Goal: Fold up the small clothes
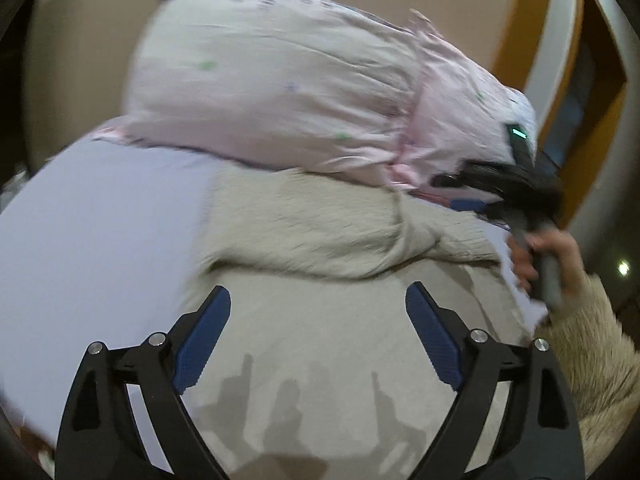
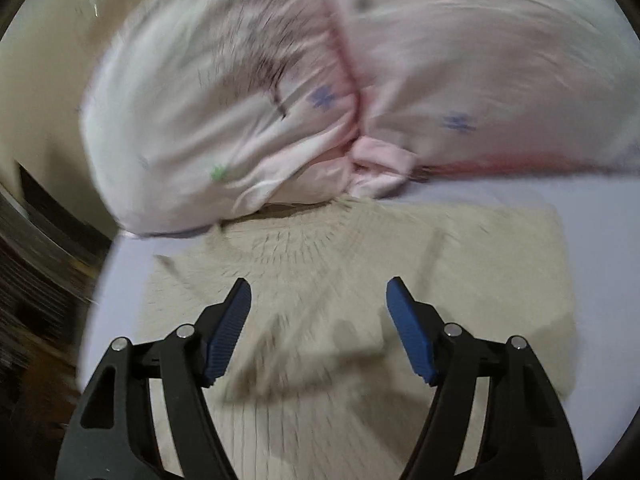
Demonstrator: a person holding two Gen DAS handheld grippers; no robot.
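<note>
Both views blurred; sweater (image 2: 360,264) weave indistinct (lower edge cropped).

- Beyond my jaws, two plump pale-pink pillows (image 2: 224,120) with small printed flowers rest on a lavender bedsheet (image 1: 100,240).
- Behind them, a plain beige wall (image 1: 100,40).
- Far right of my left jaws, an orange-and-white door frame (image 1: 560,40).

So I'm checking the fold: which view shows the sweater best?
Right wrist: the sweater lies nearly whole, though blurred. Left wrist shows only its near part and a bunched fold.
</note>
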